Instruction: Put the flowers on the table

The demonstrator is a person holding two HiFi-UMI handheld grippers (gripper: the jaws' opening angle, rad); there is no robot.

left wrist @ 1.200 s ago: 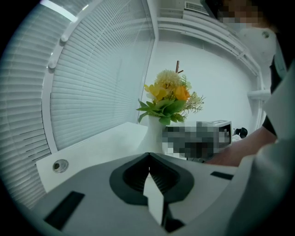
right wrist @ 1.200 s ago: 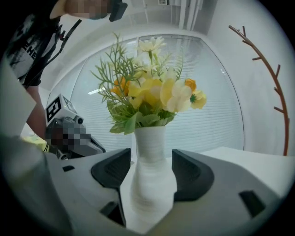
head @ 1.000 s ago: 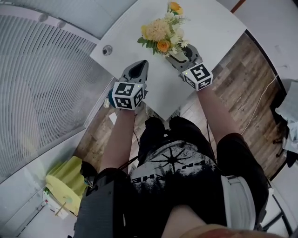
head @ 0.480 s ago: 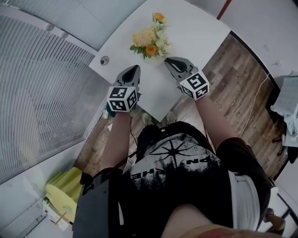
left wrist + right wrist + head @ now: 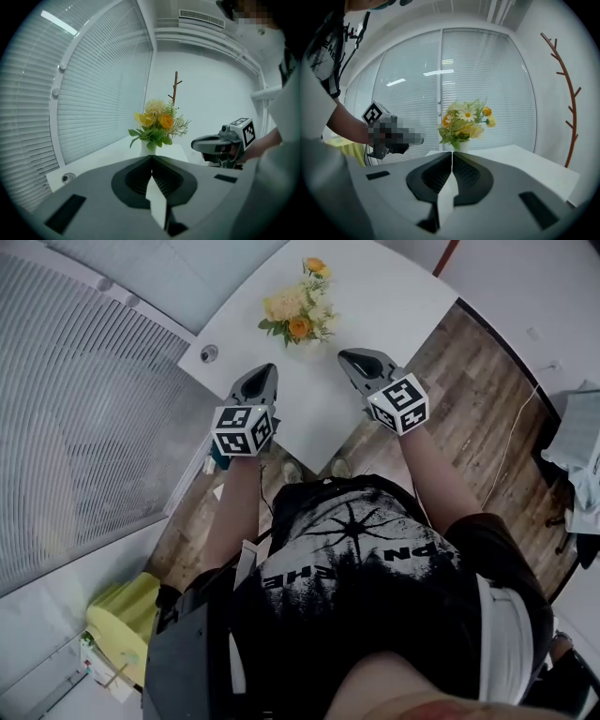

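White worktop is seen beside slatted blinds, and the flowers (in a white vase) are stood upright on it. Short of the flowers and clear of them, the left gripper is held with its jaws closed on nothing. The jaws of the right gripper have just been closing and are met, nothing between them.

the head view looks steeply down from above the person onto the surface, the left tongs and the right tongs. each gripper view rides low behind its own jaws, facing across the surface. all three share the flowers; each gripper view also catches the other tongs.
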